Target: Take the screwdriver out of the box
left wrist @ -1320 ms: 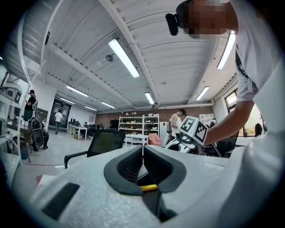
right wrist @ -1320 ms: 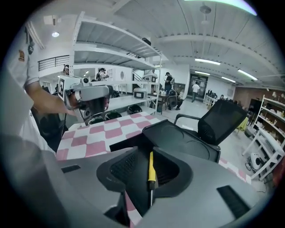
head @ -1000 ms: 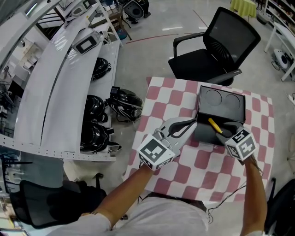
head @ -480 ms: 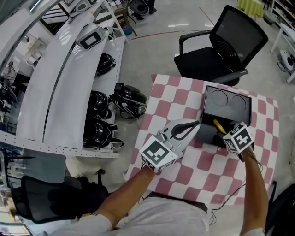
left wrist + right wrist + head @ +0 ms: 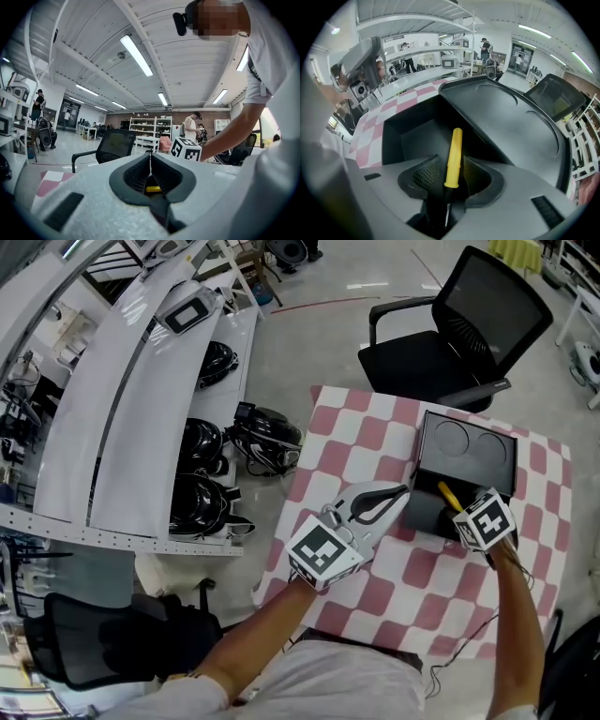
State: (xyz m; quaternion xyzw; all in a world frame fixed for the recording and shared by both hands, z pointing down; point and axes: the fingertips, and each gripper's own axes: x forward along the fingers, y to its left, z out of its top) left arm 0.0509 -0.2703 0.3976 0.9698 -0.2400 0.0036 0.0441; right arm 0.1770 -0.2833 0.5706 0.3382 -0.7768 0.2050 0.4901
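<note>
A black box (image 5: 424, 515) stands open on the checked table, its lid (image 5: 466, 451) laid back. In it lies the screwdriver (image 5: 448, 495) with a yellow handle (image 5: 453, 157). My right gripper (image 5: 462, 509) reaches into the box from the near side. Its jaws stand on either side of the handle, open, with a narrow dark gap showing on each side (image 5: 451, 163). The shaft runs back between the jaws. My left gripper (image 5: 401, 491) is shut and empty (image 5: 150, 157), its tip against the box's left wall.
The pink-and-white checked cloth (image 5: 347, 442) covers a small table. A black office chair (image 5: 450, 329) stands behind it. Helmets (image 5: 267, 446) lie on the floor to the left, beside a long white shelf (image 5: 141, 399). People stand far off in the hall.
My right gripper has moved forward into the box, so its jaws now flank the screwdriver's handle. The screwdriver and the left gripper have kept their places by the box.
</note>
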